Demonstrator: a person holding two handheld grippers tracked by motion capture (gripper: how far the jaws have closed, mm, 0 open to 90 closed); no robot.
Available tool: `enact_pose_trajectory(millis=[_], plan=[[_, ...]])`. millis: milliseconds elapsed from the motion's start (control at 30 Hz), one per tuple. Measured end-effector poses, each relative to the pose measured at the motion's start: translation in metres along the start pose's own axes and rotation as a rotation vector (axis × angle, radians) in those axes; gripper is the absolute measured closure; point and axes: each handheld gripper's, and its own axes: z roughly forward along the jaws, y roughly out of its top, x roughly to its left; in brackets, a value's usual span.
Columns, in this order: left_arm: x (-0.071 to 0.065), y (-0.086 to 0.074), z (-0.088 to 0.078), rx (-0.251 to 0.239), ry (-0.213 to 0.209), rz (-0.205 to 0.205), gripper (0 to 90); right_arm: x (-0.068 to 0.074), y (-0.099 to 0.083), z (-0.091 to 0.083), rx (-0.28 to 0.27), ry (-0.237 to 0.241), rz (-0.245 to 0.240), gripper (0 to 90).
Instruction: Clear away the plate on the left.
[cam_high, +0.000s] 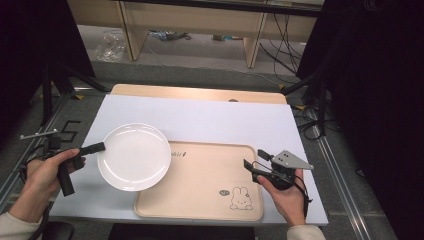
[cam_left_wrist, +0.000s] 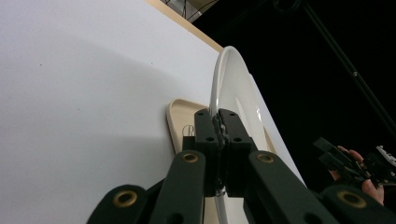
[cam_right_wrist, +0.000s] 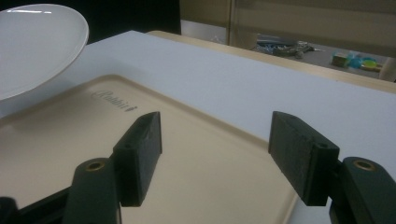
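Observation:
A white round plate (cam_high: 134, 156) hangs above the table at the left, its right part over the left edge of a beige tray (cam_high: 200, 197). My left gripper (cam_high: 101, 146) is shut on the plate's left rim; in the left gripper view its jaws pinch the plate (cam_left_wrist: 233, 88) edge-on at the left gripper (cam_left_wrist: 221, 122). My right gripper (cam_high: 250, 166) stands open over the tray's right edge, nothing between its fingers. In the right gripper view the open right gripper (cam_right_wrist: 215, 135) looks across the tray (cam_right_wrist: 196, 186) toward the plate (cam_right_wrist: 32, 46).
The tray carries a rabbit drawing (cam_high: 241, 198) at its near right corner and lies on a white sheet (cam_high: 210, 120) over a wooden table. Dark stands and cables flank the table; shelving legs stand behind.

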Motion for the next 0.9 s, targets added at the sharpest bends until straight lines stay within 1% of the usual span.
enact_pose_trajectory(millis=[100, 133, 167, 200, 233, 300, 500, 833, 867, 900], plan=[[0.000, 0.000, 0.001, 0.001, 0.002, 0.003, 87.2, 0.000, 0.000, 0.000, -0.003, -0.005, -0.004, 35.6], [0.000, 0.000, 0.001, 0.000, 0.003, 0.003, 87.2, 0.002, 0.000, 0.000, 0.005, 0.010, 0.020, 35.5], [0.000, 0.000, 0.001, 0.000, 0.003, 0.003, 87.2, 0.002, 0.000, 0.000, 0.005, 0.010, 0.020, 35.5], [0.000, 0.000, 0.001, 0.000, 0.005, 0.003, 87.2, 0.001, 0.000, 0.001, -0.003, 0.003, 0.000, 35.5], [0.000, 0.000, 0.001, 0.001, 0.008, 0.004, 87.3, 0.002, 0.000, 0.000, 0.007, -0.007, 0.013, 35.5], [-0.001, -0.001, 0.002, -0.001, 0.015, 0.001, 87.4, 0.002, 0.000, 0.000, 0.007, -0.007, 0.013, 35.5], [-0.003, -0.002, 0.006, 0.010, 0.007, -0.003, 87.5, 0.003, 0.000, 0.001, 0.004, -0.010, 0.013, 35.5], [-0.009, -0.003, 0.016, 0.032, -0.004, 0.008, 87.5, 0.003, 0.000, 0.000, 0.006, -0.008, 0.011, 35.5], [-0.009, -0.003, 0.017, 0.034, -0.005, 0.008, 87.5, 0.003, 0.000, 0.001, -0.007, -0.002, 0.013, 35.5], [-0.009, -0.003, 0.018, 0.036, -0.007, 0.008, 87.5, 0.003, 0.000, 0.001, 0.003, -0.010, 0.010, 35.5]])
